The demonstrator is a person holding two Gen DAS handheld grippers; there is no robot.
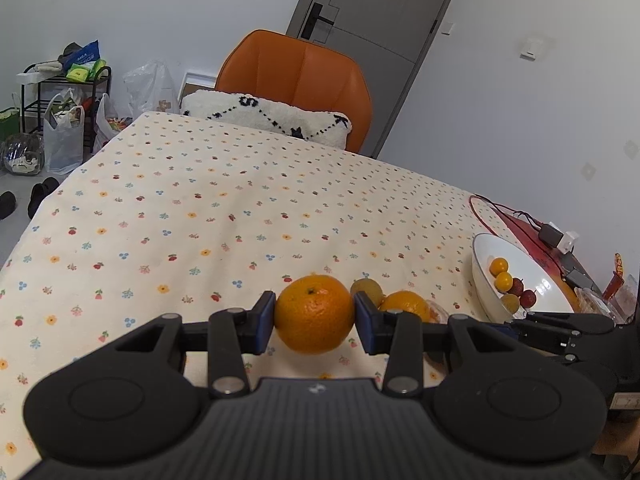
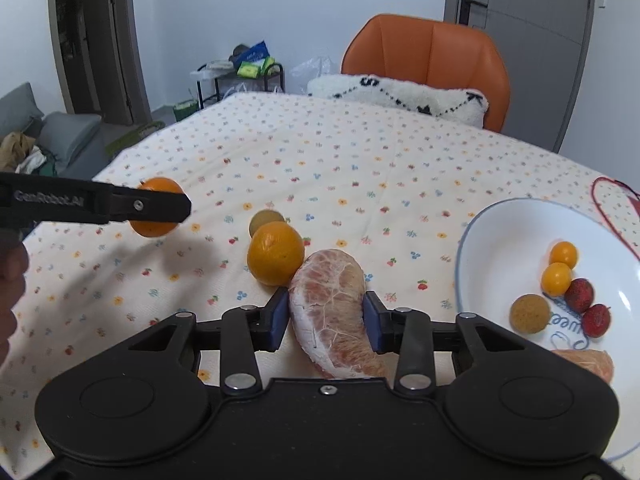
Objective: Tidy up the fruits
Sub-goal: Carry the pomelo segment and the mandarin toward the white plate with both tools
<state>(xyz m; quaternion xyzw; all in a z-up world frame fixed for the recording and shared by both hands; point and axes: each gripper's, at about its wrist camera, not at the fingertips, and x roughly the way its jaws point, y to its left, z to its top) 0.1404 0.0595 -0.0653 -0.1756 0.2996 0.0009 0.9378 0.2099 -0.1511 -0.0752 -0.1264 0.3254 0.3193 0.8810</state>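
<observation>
Here, the left gripper had its blue pads pressed against either side of an orange, jaws parted only as wide as the fruit and holding it clear of the flowered tablecloth; just beyond its right finger lay a second orange on the cloth, with a small brownish-green fruit touching it on the far side; further off to the right stood a white bowl, tilted in this view, holding small yellow and red fruits; past the table's far edge sat an orange chair with a white cushion. The right gripper was closed to the width of a peeled pomelo segment, pads against its two sides, the segment pointing forward; whether it rested on the cloth could not be told; at its far tip, touching it, lay the second orange; the bowl stood just to the right of the right finger, a further pomelo piece at its near rim; well off to the left, the left gripper showed side-on with its orange.
</observation>
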